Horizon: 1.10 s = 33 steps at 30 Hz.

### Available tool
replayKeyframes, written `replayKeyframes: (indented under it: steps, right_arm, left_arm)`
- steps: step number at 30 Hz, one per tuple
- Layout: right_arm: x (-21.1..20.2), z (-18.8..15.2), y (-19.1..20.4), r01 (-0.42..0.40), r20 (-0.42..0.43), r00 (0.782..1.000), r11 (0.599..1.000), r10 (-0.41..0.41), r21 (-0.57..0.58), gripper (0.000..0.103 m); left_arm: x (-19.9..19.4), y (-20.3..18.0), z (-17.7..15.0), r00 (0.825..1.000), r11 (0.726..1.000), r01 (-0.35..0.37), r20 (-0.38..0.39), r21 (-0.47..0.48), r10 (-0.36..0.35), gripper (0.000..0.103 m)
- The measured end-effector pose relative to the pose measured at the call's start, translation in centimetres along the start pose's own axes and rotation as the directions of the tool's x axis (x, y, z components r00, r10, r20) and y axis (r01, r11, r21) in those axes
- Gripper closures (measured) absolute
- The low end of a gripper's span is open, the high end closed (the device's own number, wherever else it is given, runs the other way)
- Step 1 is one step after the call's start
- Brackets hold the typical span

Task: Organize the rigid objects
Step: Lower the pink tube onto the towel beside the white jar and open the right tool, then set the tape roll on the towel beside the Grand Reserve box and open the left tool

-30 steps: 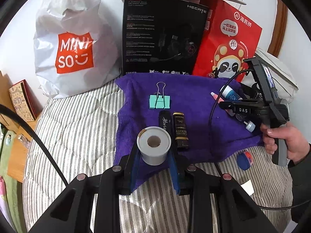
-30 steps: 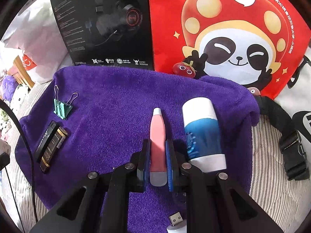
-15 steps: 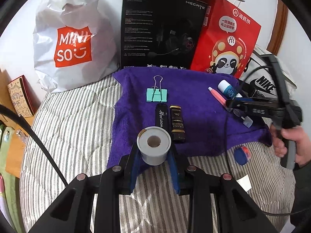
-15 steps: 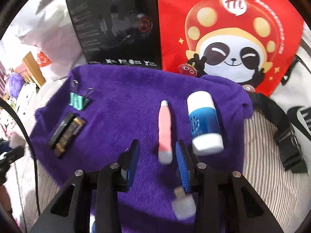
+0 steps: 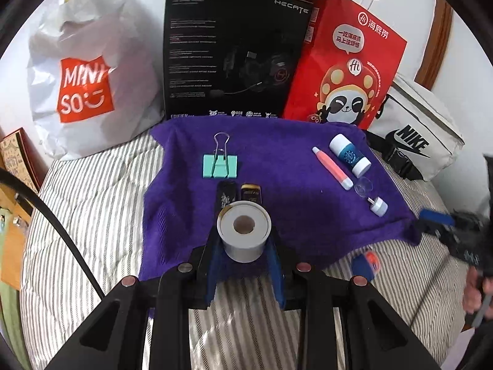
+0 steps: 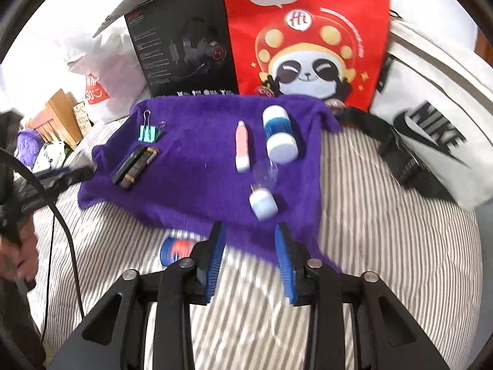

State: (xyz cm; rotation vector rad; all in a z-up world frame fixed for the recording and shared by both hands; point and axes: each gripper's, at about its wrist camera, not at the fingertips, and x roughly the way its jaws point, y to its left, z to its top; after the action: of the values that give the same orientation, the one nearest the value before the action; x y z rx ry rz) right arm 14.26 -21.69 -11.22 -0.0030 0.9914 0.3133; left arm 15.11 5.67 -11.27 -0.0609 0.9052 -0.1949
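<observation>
The bed (image 5: 92,215) has a striped cover, and a purple towel (image 5: 277,160) lies on it with its back edge against the bags and the box; the small things go on this towel in neat rows.

At the towel's right edge lie a blue and white tube (image 5: 349,154) and a pink pen (image 5: 332,168), side by side and both pointing the same way; just in front of them, near the front right corner, sit a clear cap and a small white plug (image 5: 378,206). Near the middle of the towel lies a green clip (image 5: 220,165), and just in front of it two dark bars (image 6: 135,165) lie touching, side by side.

The left gripper (image 5: 245,256) holds a white roll of tape (image 5: 244,231) between its jaws, over the front edge of the towel and just in front of the bars; I think the job now is to set the roll down there. To do it well, bring it low first, keep it flat with the hole up, and put it on bare towel beside the bars, not on top of them; open the jaws only when it rests.

The right gripper (image 6: 249,259) has wide jaws with nothing in them, over the front edge; a small blue and red thing (image 6: 175,248) lies off the towel on the stripes just to its left, and that may be next.
</observation>
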Motion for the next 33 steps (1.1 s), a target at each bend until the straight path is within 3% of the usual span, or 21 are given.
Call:
replayKeyframes:
  steps: [8, 19, 33]
  right_arm:
    - [-2.1, -3.2, -1.1, -0.026, 0.007, 1.0, 0.998, 0.026, 0.048, 0.072]
    - [-2.8, -4.1, -2.0, -0.032, 0.003, 0.999, 0.997, 0.032, 0.067, 0.071]
    - [-2.2, -4.9, -2.8, -0.029, -0.028, 0.999, 0.996, 0.032, 0.085, 0.071]
  left_arm:
    - [1.8, 0.1, 1.6, 0.999, 1.0, -0.031, -0.027, -0.002, 0.031, 0.076]
    - [6.6, -3.7, 3.2, 0.997, 0.997, 0.024, -0.074, 0.078, -0.018, 0.076]
    - [9.5, -5.9, 2.5, 0.991, 0.979, -0.04, -0.119, 0.199, 0.065, 0.075]
